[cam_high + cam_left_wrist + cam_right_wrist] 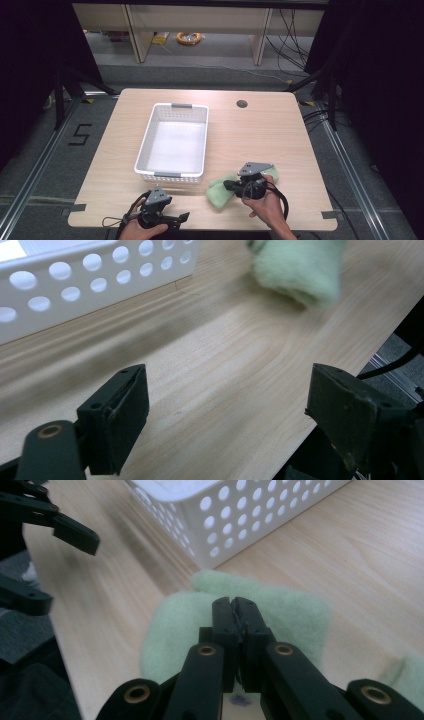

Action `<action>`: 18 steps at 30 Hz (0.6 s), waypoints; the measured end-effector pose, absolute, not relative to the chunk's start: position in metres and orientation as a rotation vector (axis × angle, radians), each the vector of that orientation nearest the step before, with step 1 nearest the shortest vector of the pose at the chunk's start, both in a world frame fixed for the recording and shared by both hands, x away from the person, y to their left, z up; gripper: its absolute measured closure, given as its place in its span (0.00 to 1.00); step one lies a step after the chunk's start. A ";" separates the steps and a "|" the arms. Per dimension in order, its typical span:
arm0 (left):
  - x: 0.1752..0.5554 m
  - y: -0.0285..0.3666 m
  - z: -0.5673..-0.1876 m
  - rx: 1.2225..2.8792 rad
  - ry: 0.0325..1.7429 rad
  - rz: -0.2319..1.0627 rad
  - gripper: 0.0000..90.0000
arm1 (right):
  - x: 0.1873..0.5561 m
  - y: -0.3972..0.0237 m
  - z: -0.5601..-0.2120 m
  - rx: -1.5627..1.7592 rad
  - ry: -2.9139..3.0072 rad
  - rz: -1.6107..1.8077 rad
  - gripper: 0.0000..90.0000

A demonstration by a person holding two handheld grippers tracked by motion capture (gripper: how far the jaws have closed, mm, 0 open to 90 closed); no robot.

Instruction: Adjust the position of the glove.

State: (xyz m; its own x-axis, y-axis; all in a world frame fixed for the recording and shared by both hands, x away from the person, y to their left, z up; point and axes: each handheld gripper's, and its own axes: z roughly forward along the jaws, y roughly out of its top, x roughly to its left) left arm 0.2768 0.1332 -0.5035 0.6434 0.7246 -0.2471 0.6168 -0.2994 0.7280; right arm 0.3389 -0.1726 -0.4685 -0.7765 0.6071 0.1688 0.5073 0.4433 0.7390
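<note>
Seen from above, a green cloth (223, 191) lies on the table (260, 135) beside a white basket (174, 141). The right gripper (234, 605) has its jaws pressed together over the cloth, seemingly pinching it, while the left gripper (220, 405) hovers wide open, the cloth well beyond its jaws.

Both grippers are all black: the left gripper (172, 218) and right gripper (231, 185) each carry a grey three-cornered plate on top with small dark holes, and a black cable trailing off toward the person. Jaws are blocky black bars with flat matte pads (131, 405), a bit scuffed on the edges, driven by black link arms with brass-coloured pivot bushings (206, 650). Bare hands and forearms, no sleeves in frame.
</note>
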 end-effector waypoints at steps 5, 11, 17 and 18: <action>0.277 0.134 -0.503 2.045 1.031 0.156 0.18 | 0.317 -0.189 -0.470 1.086 2.503 1.304 0.99; 0.277 0.134 -0.503 2.053 1.022 0.167 0.18 | 0.308 -0.195 -0.486 1.181 2.494 1.235 0.99; 0.277 0.135 -0.503 2.062 1.020 0.156 0.18 | 0.300 -0.192 -0.494 1.234 2.504 1.195 0.97; 0.276 0.133 -0.504 2.041 1.043 0.157 0.18 | 0.299 -0.193 -0.495 1.211 2.487 1.183 0.96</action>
